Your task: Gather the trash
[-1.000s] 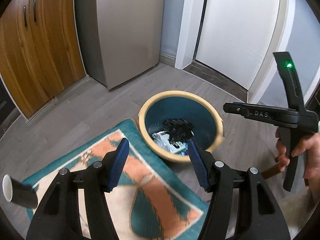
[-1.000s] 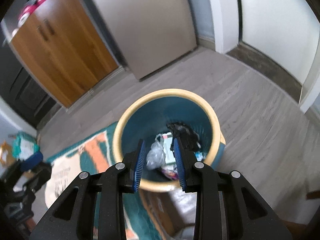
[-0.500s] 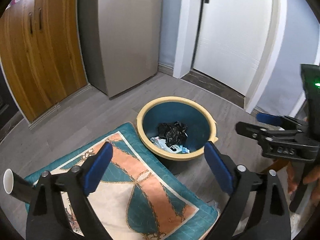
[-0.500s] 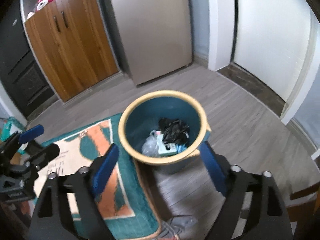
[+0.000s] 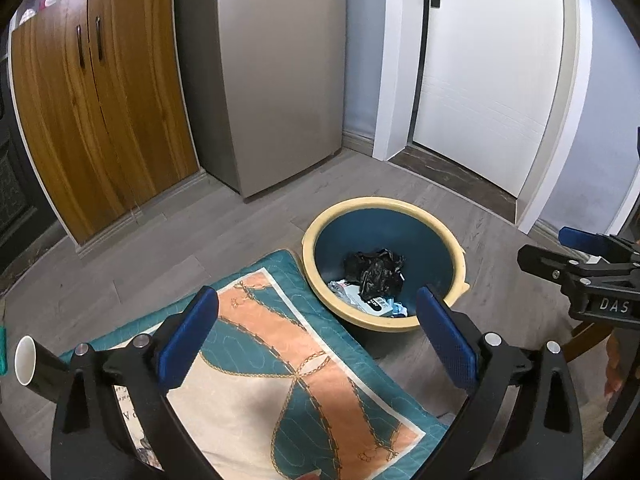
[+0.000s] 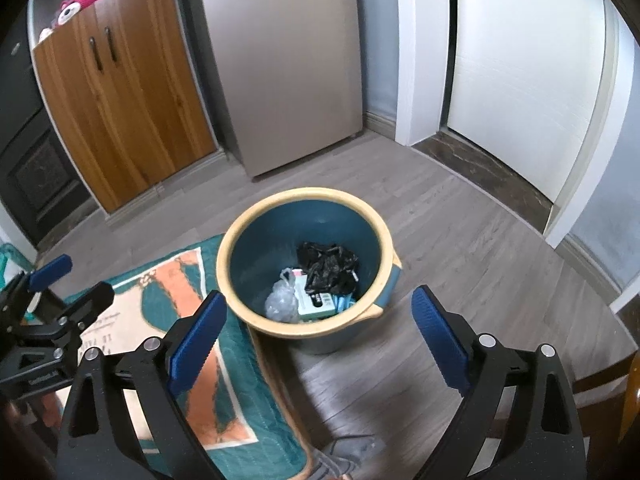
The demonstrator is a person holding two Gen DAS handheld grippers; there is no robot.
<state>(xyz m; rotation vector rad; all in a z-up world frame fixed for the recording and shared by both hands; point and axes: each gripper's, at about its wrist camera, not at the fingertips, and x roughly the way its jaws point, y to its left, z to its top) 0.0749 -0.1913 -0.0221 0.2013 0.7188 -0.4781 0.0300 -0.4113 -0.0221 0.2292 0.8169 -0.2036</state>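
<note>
The grey plank floor (image 5: 168,256) carried a teal and orange mat (image 5: 288,364), and just beside its far corner stood the bin (image 6: 236,248), blue inside with a cream rim. The trash lay at its bottom: a crumpled black bag (image 6: 328,266), a clear bag (image 6: 282,300) and a small carton (image 6: 316,302). The bin sat ahead of and below both tools, more squarely in front of the right tool (image 6: 316,338), so the right hand looked nearer. Both pointed steeply downward. The right tool's jaws had just been opening and stood wide with nothing between them; the left tool (image 5: 316,338) likewise gaped, holding nothing. A paper cup (image 5: 26,362) lay off to the left.
</note>
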